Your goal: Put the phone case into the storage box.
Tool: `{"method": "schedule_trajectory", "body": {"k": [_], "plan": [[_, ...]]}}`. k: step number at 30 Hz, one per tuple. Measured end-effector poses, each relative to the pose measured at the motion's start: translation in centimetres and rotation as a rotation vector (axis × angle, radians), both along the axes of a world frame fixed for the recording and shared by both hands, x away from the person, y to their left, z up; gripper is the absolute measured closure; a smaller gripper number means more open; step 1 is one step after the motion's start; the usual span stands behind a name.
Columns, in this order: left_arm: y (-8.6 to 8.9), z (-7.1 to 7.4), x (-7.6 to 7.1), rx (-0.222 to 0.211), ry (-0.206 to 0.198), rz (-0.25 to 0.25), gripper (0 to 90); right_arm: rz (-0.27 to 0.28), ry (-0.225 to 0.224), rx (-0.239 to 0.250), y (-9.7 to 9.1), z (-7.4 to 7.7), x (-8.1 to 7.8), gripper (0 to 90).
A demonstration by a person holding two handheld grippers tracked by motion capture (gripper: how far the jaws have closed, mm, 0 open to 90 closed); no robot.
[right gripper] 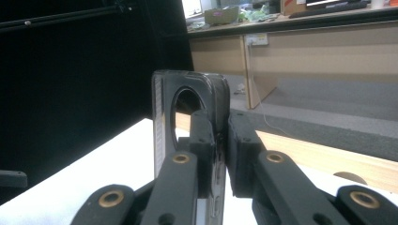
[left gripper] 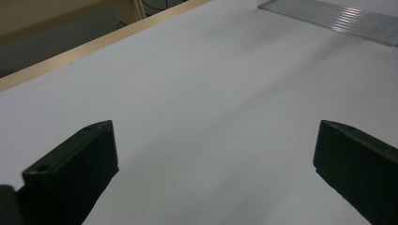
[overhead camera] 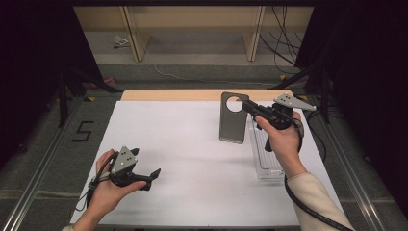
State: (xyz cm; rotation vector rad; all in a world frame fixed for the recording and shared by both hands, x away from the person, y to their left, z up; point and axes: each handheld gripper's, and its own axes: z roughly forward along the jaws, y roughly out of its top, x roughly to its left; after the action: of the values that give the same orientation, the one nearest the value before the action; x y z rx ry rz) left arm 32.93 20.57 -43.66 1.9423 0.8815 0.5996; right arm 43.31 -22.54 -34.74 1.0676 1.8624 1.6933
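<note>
The right hand-held gripper is clamped on the upper edge of a grey phone case, held upright above the table just left of a clear plastic tray. The left hand-held gripper rests with jaws apart over bare white surface near the front-left edge. A "5" marks the floor.

Left gripper gapes over white table — ribbed clear tray beyond.

Beyond my white-covered worktop with its pale wooden far edge lie grey carpet floor, light wooden shelving legs, loose black cables and black curtains on both sides.
</note>
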Motion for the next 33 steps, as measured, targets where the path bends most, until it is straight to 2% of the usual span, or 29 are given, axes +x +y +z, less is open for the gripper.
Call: {"method": "schedule_trajectory", "body": {"k": [33], "plan": [[0.0,0.0,0.0,-0.003,0.001,-0.001,0.0,-0.058,-0.020,-0.010,-2.2,0.7,0.3,82.8]]}}
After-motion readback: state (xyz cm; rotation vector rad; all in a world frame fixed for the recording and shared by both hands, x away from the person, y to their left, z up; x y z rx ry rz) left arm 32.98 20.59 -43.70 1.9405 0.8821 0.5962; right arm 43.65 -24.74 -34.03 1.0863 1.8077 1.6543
